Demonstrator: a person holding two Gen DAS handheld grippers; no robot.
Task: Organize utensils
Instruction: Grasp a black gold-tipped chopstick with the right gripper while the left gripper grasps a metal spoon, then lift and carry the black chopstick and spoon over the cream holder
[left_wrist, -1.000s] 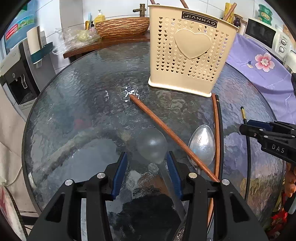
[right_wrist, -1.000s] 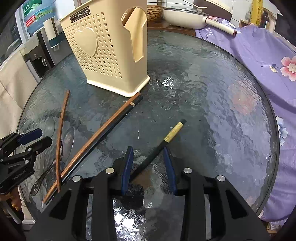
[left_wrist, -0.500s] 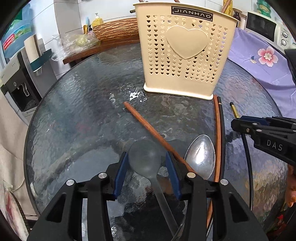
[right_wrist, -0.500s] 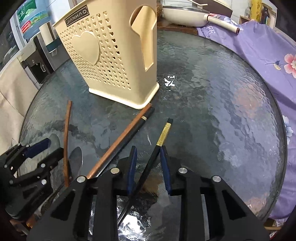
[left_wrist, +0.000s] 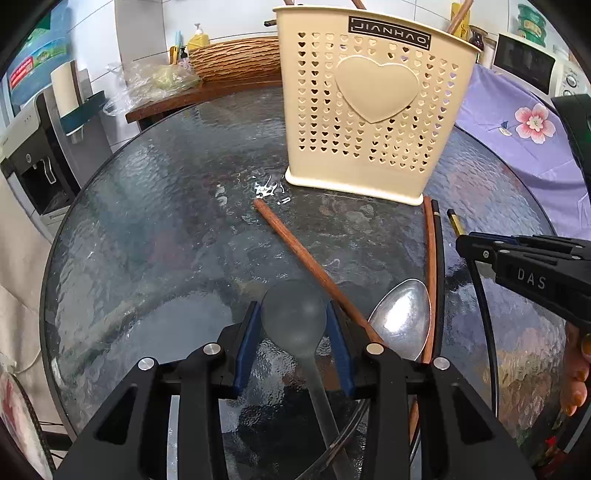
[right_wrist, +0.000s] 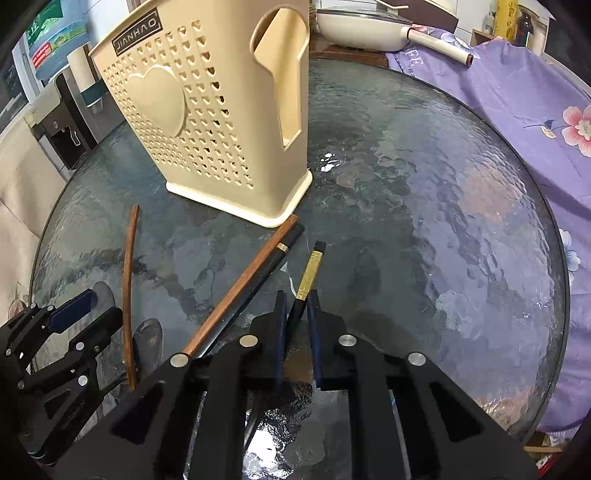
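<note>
Left-wrist view: the left tongs (left_wrist: 293, 332) stand partly open, their blue pads (left_wrist: 246, 345) flanking the bowl of a frosted translucent spoon (left_wrist: 295, 317). Whether the pads actually touch the bowl cannot be told; the spoon's handle runs back between the two fingers toward the camera. Just to the right lies a metal spoon (left_wrist: 400, 319), bowl up, on the round glass bench (left_wrist: 155, 229). A brown wooden chopstick (left_wrist: 314, 266) runs diagonally between the two spoons, its far end near the foot of the cream perforated utensil holder (left_wrist: 373, 122), which stands upright on the far half of the bench. A second brown chopstick (left_wrist: 428, 273) and a black chopstick (left_wrist: 439, 273) lie side by side, touching, from the holder's right corner back past the metal spoon.

Right-wrist view: the right tongs (right_wrist: 297, 314) are nearly closed around a black chopstick with a gold band (right_wrist: 308, 275). The stick passes through the narrow gap between the pads and points forward toward the holder (right_wrist: 207, 110); firm pinching cannot be confirmed. The paired brown (right_wrist: 243, 280) and black (right_wrist: 258, 280) chopsticks lie just left of these tongs, their far ends near the holder's base. Farther left, the single brown chopstick (right_wrist: 129, 291) lies beside the left tongs (right_wrist: 86, 314), with the metal spoon (right_wrist: 149, 341) next to it. A purple flowered cloth (right_wrist: 524, 110) covers the surface beyond the bench's right edge.
</note>
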